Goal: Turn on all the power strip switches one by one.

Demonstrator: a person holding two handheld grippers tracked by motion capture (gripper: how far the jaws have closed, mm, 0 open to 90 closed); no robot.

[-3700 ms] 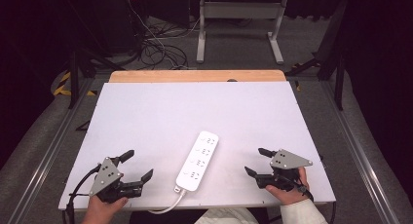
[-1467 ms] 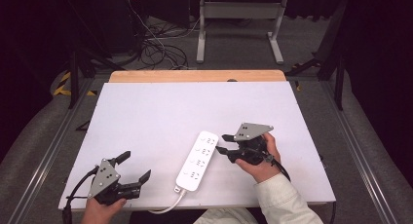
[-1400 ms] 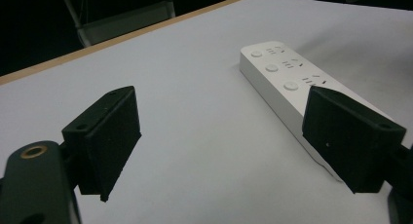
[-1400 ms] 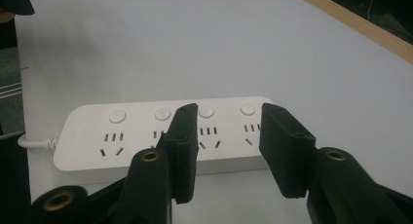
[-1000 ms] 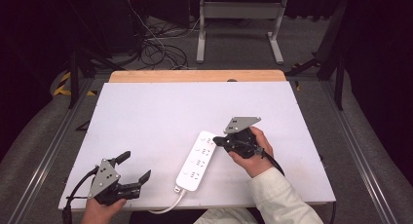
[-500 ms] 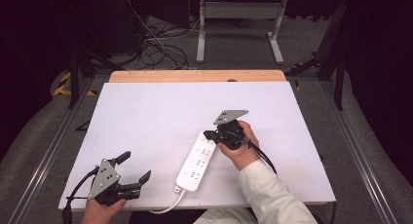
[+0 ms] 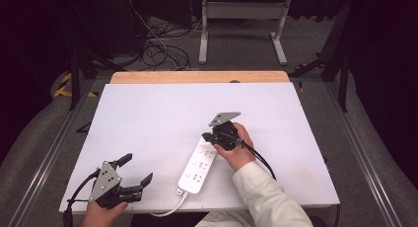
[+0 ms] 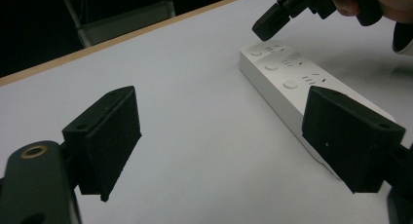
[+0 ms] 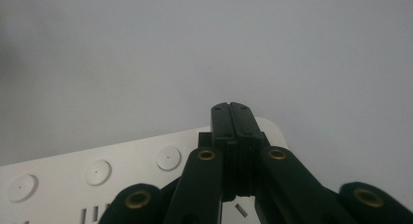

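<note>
The white table (image 7: pixel 148 113) carries a white power strip (image 7: pixel 196 165) near the middle of its near edge, lying at a slant with its cord trailing off that edge. The right gripper (image 7: pixel 213 136), jaws pressed together on nothing, hangs over the strip's far end, probably to press one of the round buttons (image 9: pixel 168 158) there. Coming straight down on one button with the closed tip would avoid nudging the strip sideways; contact cannot be judged yet. The left gripper (image 7: pixel 137 173) rests near the near-left corner, jaws wide apart and empty.
</note>
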